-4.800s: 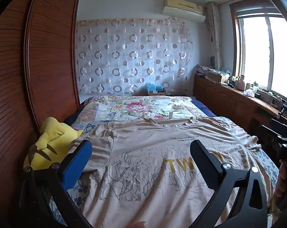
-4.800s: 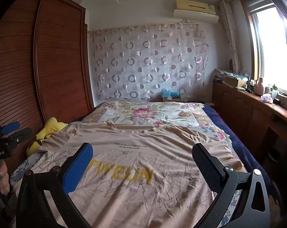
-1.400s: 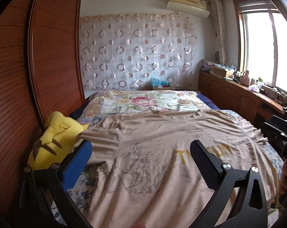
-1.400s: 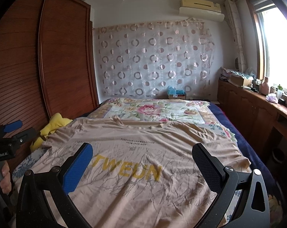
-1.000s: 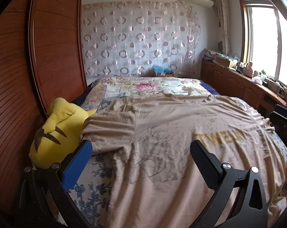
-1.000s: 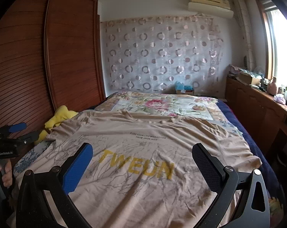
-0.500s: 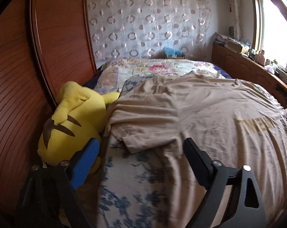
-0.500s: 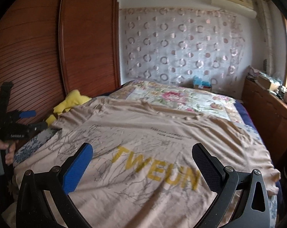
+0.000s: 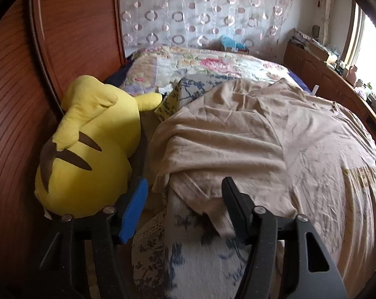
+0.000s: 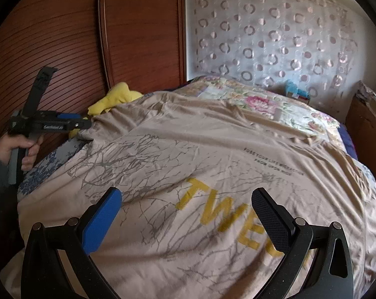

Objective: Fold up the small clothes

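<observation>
Wood-panelled wardrobe doors [image 10: 63,37] and a circle-patterned curtain [image 9: 200,12] frame a bed [image 9: 213,64] under a floral quilt, where a beige T-shirt [image 10: 200,154] printed with yellow letters lies spread flat, front up. Its sleeve [image 9: 213,149] sits beside a yellow plush toy [image 9: 88,149] at the bed's edge. The left gripper [image 9: 184,199], jaws just closing, straddles the sleeve hem without yet pinching it. The right gripper [image 10: 185,209] hovers spread wide over the shirt's lower front, grasping nothing. A small blue box [image 9: 234,44] stands by the curtain; its contents cannot be made out.
</observation>
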`<state>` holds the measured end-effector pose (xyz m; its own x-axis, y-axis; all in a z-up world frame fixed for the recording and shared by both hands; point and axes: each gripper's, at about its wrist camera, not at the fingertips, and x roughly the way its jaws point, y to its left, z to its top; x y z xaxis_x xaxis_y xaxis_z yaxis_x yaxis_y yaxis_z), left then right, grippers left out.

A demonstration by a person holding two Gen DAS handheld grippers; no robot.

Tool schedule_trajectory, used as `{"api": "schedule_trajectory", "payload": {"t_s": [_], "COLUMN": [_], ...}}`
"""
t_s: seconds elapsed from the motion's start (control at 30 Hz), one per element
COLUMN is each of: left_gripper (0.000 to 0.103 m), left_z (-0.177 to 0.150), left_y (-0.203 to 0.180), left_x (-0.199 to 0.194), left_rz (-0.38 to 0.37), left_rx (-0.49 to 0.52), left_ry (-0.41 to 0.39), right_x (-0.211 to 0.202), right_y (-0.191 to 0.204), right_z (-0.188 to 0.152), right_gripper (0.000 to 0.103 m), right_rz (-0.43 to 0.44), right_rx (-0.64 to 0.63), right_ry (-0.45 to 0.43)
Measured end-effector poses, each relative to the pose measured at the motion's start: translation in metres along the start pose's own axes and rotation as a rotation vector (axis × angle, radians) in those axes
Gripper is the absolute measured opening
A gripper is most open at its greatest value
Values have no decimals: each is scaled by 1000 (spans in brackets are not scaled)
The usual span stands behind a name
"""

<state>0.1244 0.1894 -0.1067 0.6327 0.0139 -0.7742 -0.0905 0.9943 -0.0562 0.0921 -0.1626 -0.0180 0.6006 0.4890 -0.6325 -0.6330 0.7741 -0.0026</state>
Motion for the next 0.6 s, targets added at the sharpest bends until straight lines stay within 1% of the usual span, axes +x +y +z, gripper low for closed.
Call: {"api": "schedule_trajectory", "payload": {"t_s": [0.07, 0.1, 0.17, 0.23, 0.27, 0.3, 0.33, 0.37, 0.4, 0.47, 0.6], "left_gripper": [55, 54, 52, 45, 36, 24, 20, 13, 8, 7, 6], "left_z": [6, 8, 13, 17, 18, 19, 20, 20, 20, 21, 27], "left_y": [3, 3, 6, 9, 11, 12, 10, 9, 6, 3, -9], "left_x": [8, 13, 16, 18, 18, 18, 17, 17, 15, 11, -8], "left_rz": [-3, 8, -4, -10, -16, -28, -43, -41, -24, -28, -36], "left_rx": [9, 17, 20, 20, 20, 21, 29, 37, 53, 61, 78], "left_ry": [14, 24, 21, 21, 21, 22, 24, 24, 19, 11, -44], "right_x": [1, -2, -6, -4, -5, -6, -5, -5, -6, -3, -3], "right_y": [1, 0, -1, 0, 0, -1, 0, 0, -2, 0, 0], "right_z": [4, 6, 7, 7, 5, 3, 0, -3, -5, -8, -7], "right_gripper": [103, 103, 103, 103, 103, 103, 103, 103, 103, 103, 103], "right_rz": [11, 18, 28, 34, 38, 40, 40, 39, 38, 41, 39], "right_rx": [-3, -4, -8, -12, -14, -18, -22, -24, -24, -19, -9], "right_ry": [0, -3, -12, -18, -19, -18, -19, -18, -15, -12, -15]}}
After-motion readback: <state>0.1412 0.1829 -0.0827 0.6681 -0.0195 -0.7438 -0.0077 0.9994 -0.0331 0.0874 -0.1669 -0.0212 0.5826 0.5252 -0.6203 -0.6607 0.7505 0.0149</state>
